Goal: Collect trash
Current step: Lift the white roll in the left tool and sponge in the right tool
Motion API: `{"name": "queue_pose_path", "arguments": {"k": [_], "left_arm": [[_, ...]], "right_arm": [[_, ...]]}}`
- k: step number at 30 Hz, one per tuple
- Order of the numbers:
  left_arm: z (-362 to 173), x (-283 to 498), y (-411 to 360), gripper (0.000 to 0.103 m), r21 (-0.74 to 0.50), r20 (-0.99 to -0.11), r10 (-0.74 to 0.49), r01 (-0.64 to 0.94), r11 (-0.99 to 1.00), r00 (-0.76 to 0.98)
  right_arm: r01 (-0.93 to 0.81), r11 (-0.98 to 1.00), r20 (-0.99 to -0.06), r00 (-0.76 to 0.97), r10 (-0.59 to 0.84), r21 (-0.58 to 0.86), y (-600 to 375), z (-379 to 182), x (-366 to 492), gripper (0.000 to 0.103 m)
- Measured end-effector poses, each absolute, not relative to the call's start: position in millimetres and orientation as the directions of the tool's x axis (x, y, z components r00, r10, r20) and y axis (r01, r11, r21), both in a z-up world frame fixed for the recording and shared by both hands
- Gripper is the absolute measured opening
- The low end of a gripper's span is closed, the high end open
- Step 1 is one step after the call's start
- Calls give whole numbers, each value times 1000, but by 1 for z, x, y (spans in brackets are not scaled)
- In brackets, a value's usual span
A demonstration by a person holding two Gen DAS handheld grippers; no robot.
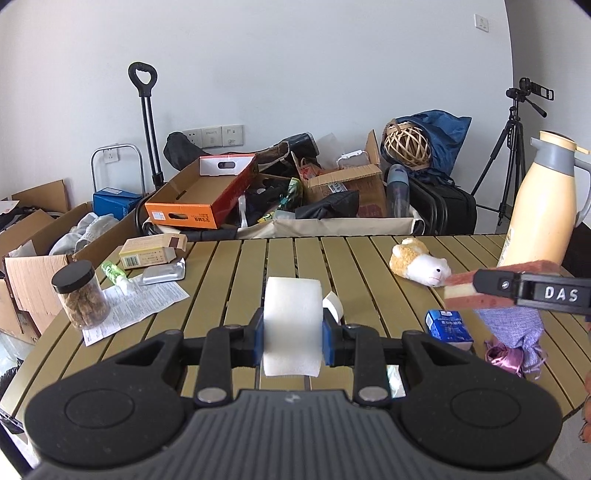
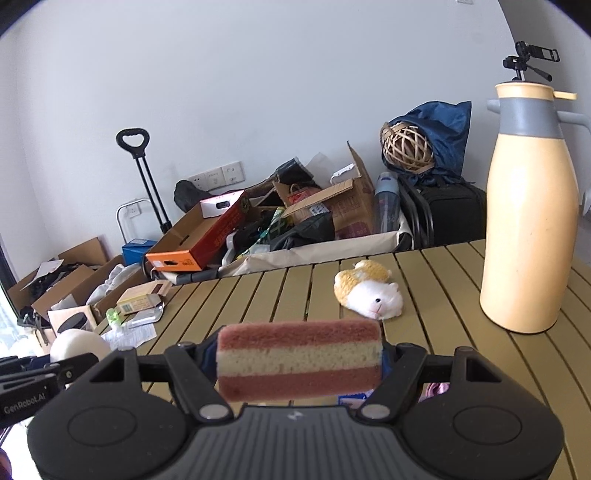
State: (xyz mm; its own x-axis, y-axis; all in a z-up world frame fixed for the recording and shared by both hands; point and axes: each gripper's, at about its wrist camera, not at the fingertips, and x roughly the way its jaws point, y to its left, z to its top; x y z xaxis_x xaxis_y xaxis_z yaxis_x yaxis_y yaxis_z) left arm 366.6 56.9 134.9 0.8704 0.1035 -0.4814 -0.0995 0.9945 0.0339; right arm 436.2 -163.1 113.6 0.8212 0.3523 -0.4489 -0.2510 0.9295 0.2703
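Both grippers carrying trash above the slatted table

The left gripper is pinching a white tissue roll; the right gripper is clamping a striped sponge (bare slats ahead of both, reaching the far edge).

A plain white wall closes the room behind, evenly lit by soft daylight, with a row of pale sockets low on it and a single switch plate high at the right. In front stands an olive slatted table whose boards run away from the viewer. Beyond its far edge the floor is crowded: open cardboard boxes at the left, a black trolley handle rising against the wall, a fabric-sided cart heaped with clutter, a dark suitcase, and a camera tripod in the right corner
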Motion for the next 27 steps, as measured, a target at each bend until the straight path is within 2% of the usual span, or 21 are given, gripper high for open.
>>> {"name": "queue_pose_path", "arguments": {"k": [6,11,22,27], "left_arm": [[117,355,63,29,42,-501,112,-106,994,858],[101,341,70,29,49,-508,122,-112,992,853],[84,327,70,29,47,-516,108,-98,994,850],[80,326,69,29,45,-522,105,-96,994,846]], "right_arm": [[-280,920,-482,788,383,274,-143,73,430,73],[-303,913,-473,784,402,275,-137,43,415,73],[-318,911,-511,755,410,261,-138,12,400,73],[-329,907,-518,745,420,263,-137,8,400,77]]}}
